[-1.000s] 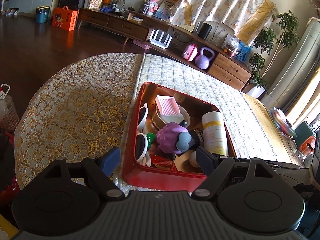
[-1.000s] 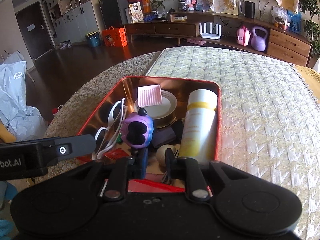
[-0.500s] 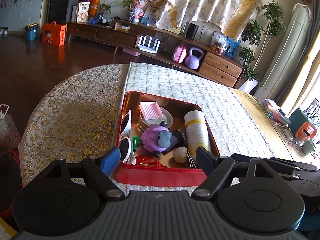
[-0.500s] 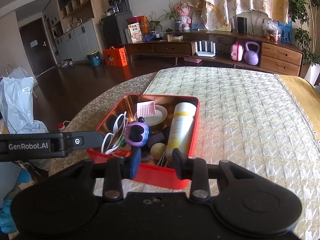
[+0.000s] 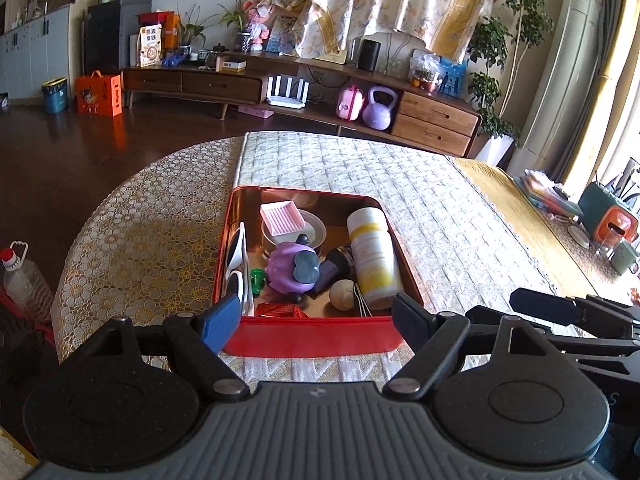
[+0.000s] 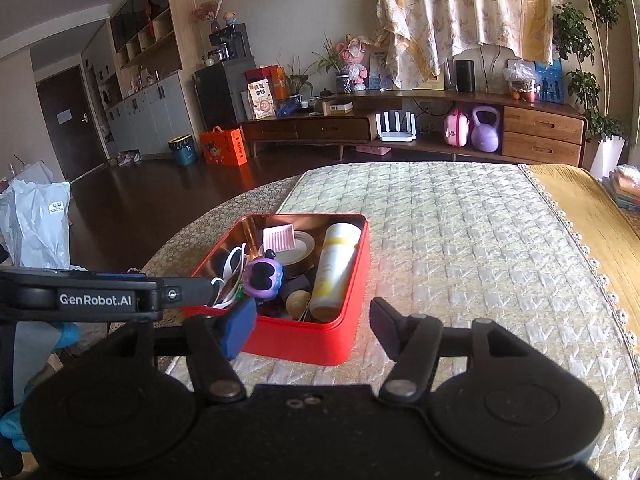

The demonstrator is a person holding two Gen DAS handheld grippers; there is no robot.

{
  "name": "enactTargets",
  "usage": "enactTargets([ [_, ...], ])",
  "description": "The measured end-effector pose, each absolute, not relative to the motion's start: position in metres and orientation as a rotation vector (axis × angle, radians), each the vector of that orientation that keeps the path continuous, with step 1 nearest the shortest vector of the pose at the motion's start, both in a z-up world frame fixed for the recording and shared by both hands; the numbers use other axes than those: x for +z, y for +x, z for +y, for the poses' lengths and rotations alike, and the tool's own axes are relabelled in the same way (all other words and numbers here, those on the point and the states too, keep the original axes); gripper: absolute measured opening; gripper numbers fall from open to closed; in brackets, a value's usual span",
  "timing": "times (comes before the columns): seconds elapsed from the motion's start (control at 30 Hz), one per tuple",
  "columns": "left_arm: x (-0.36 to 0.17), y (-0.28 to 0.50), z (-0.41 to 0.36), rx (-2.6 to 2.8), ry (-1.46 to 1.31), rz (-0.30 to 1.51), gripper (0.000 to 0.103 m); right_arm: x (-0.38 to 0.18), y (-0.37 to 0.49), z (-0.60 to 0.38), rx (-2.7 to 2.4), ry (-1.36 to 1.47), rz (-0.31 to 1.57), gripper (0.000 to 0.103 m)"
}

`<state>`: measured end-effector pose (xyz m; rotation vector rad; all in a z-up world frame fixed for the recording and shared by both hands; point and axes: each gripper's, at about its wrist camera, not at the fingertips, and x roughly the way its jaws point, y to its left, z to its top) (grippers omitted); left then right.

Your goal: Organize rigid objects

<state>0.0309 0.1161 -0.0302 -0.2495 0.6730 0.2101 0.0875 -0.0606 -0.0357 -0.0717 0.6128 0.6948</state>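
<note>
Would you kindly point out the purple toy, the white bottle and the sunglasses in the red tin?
purple toy [image 5: 289, 270], left wrist view, body.
white bottle [image 5: 373, 256], left wrist view, side.
sunglasses [image 5: 236, 250], left wrist view, upper lens.

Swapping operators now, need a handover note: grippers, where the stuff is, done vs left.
Left gripper: open, empty, short of the red metal tin.
Right gripper: jaws opening, nothing between them, also short of the tin.
In the tin: white-and-yellow cylindrical bottle, purple round plush toy, white-framed sunglasses, pink ribbed square dish on a white plate, small beige ball.
Done: the items are in the tin.
Left: nothing visible on the quilted cloth; check off-camera.
</note>
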Motion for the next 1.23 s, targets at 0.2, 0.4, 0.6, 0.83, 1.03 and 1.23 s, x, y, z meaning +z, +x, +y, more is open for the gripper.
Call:
enactTargets([
  [0.2,-0.026,0.027,0.102,0.191,-0.219,0.68,0.083,-0.034,0.083,-0.073,0.67,-0.032,0.602,0.081],
  [0.4,-0.021,0.021,0.088,0.187,-0.167,0.674,0.089,-0.031,0.077,-0.082,0.659,-0.018,0.556,0.099],
  [0.6,-0.017,0.017,0.082,0.19,-0.15,0.659,0.098,-0.031,0.071,-0.091,0.651,-0.012,0.529,0.103],
  [0.83,-0.013,0.014,0.078,0.192,-0.139,0.648,0.099,-0.032,0.072,-0.095,0.638,-0.006,0.53,0.103],
  [1.03,-0.012,0.012,0.075,0.205,-0.121,0.64,0.099,-0.032,0.071,-0.095,0.634,-0.012,0.531,0.103],
  [1.23,-0.011,0.011,0.074,0.206,-0.124,0.646,0.099,-0.033,0.071,-0.095,0.634,-0.012,0.534,0.103],
])
